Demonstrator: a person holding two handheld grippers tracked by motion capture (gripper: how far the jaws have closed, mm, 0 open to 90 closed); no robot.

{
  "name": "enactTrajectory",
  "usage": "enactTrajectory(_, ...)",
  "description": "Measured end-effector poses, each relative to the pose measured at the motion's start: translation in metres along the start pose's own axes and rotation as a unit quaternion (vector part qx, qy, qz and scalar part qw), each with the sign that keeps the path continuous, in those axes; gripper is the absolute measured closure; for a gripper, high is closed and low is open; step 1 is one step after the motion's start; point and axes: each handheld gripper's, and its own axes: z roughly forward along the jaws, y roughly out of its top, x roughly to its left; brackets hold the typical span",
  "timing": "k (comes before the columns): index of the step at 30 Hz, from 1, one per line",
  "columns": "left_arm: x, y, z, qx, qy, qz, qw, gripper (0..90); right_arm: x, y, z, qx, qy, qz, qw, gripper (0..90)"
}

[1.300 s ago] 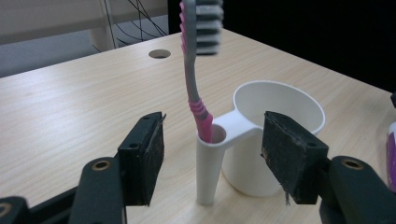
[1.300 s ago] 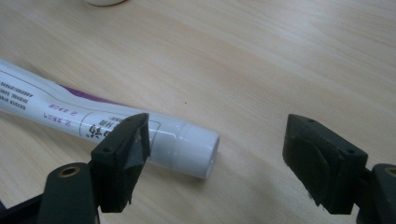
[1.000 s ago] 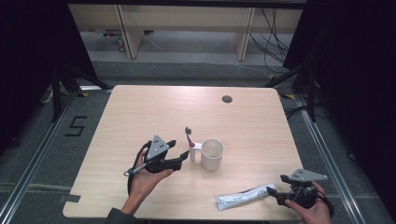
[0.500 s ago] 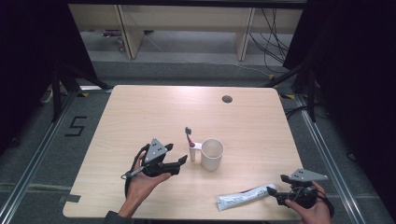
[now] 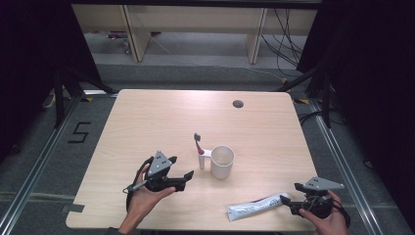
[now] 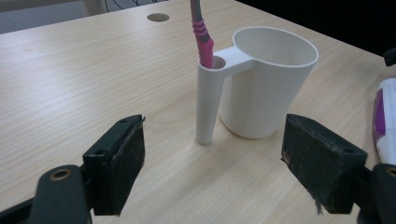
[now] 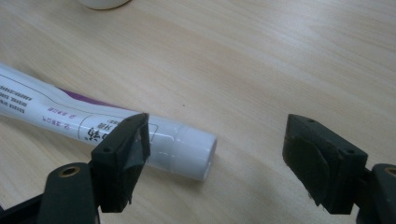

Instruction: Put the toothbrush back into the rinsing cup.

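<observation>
Toothbrush (image 6: 201,32) upright in side holder of white cup (image 5: 222,161), mid-counter (image 5: 147,122). Left tongs (image 5: 188,175) just left of cup, jaws just opened wide, nothing between. Right tongs (image 5: 286,200) apart at cap of toothpaste tube (image 5: 254,207), right-front of cup. Tube likely light, soft, slick; grip near stiff cap.

Far half of surface (image 5: 161,117) open. Cup (image 5: 222,161) with toothbrush (image 5: 197,143) in its side holder blocks centre; toothpaste tube (image 5: 254,207) lies across the near-right edge; bare lane between them.
</observation>
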Motion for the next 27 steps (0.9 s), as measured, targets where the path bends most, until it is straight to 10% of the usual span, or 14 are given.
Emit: enactTrajectory(27,-0.012,-0.041,-0.019,0.062,-0.014,0.024,0.9977,18.6,-0.001,-0.002,-0.002,-0.001,0.005,0.019,0.9998,24.3)
